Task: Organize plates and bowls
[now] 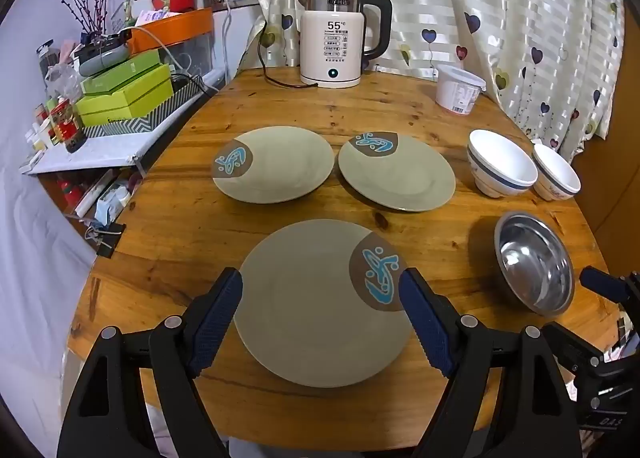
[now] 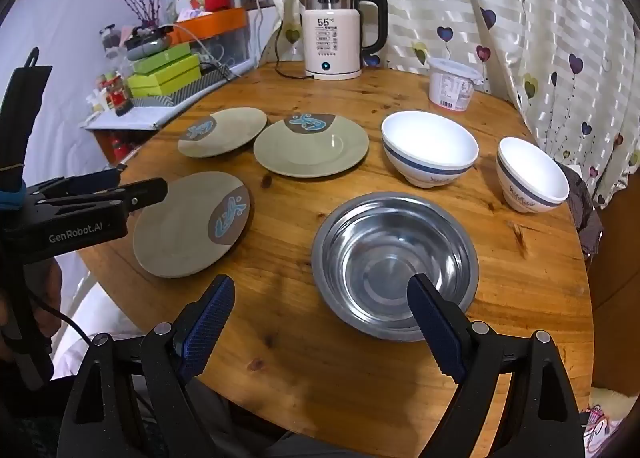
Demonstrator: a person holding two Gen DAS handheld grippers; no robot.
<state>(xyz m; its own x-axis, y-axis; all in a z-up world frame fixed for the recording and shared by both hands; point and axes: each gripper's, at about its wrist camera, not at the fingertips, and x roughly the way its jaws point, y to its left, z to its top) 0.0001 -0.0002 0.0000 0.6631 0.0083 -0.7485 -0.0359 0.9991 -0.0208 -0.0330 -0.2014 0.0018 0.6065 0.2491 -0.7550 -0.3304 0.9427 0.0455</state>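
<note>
Tableware on the round wooden table [image 2: 320,378] counts 3 green plates, 2 white bowls and 1 steel bowl [image 2: 394,264]. Nearest plate [image 1: 320,306] lies lower centre of the left view, between the spread jaws of the left gripper [image 1: 320,314], which holds nothing. Right gripper [image 2: 320,322], lower centre of its view, also stands wide apart and empty, 1 finger over the steel bowl's near rim.

Three green-grey plates lay on the surface: a near plate [image 1: 320,310], a far-left plate [image 1: 280,166] and a far-right plate [image 1: 400,178]. Two white bowls stood there, a larger white bowl [image 2: 430,148] and a smaller white bowl [image 2: 534,174], with one steel bowl [image 2: 394,258]. One kettle [image 1: 334,42] and one lidded tub [image 1: 458,88] completed the set.
</note>
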